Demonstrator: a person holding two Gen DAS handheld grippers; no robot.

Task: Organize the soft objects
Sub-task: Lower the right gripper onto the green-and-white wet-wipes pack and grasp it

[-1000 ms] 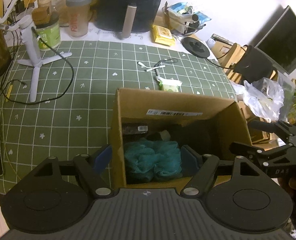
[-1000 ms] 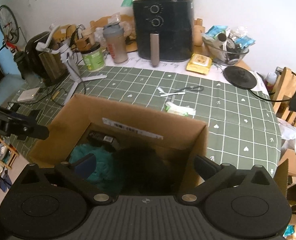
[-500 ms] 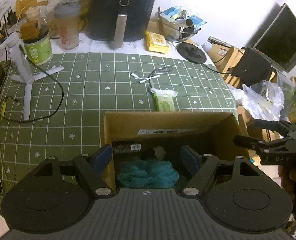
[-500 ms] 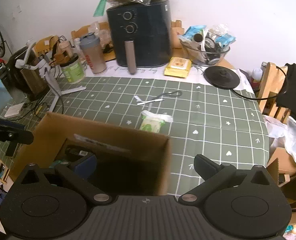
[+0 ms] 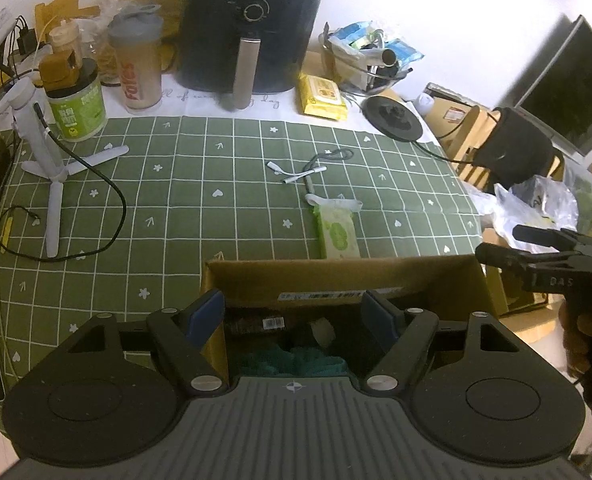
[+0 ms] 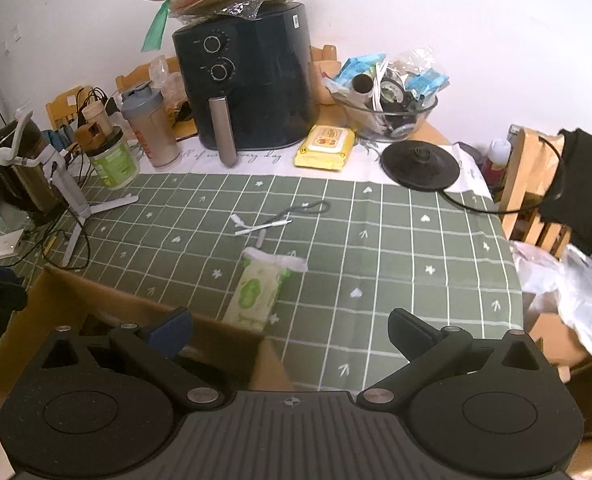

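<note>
A brown cardboard box point(image 5: 335, 276) stands on the green checked tablecloth at the near edge; it also shows in the right wrist view point(image 6: 96, 300). A teal fluffy soft item point(image 5: 292, 362) lies inside it beside dark things. My left gripper point(image 5: 292, 316) is open and empty, above the box's near side. My right gripper point(image 6: 292, 326) is open and empty, above the box's right corner and the cloth; it also shows at the right of the left wrist view point(image 5: 535, 256). A green wet-wipes pack point(image 6: 256, 292) lies just beyond the box.
At the back stand a black air fryer point(image 6: 252, 80), a shaker bottle point(image 6: 152, 128), a green jar point(image 6: 112, 160), a yellow wipes pack point(image 6: 325, 148), a glass bowl of clutter point(image 6: 387, 108) and a kettle base point(image 6: 419, 164). A white tripod point(image 5: 52, 168) and cables lie left.
Both grippers have pulled back and risen from the box. The right one has shifted right, so the box now sits at its lower left. The teal item stays in the box.
</note>
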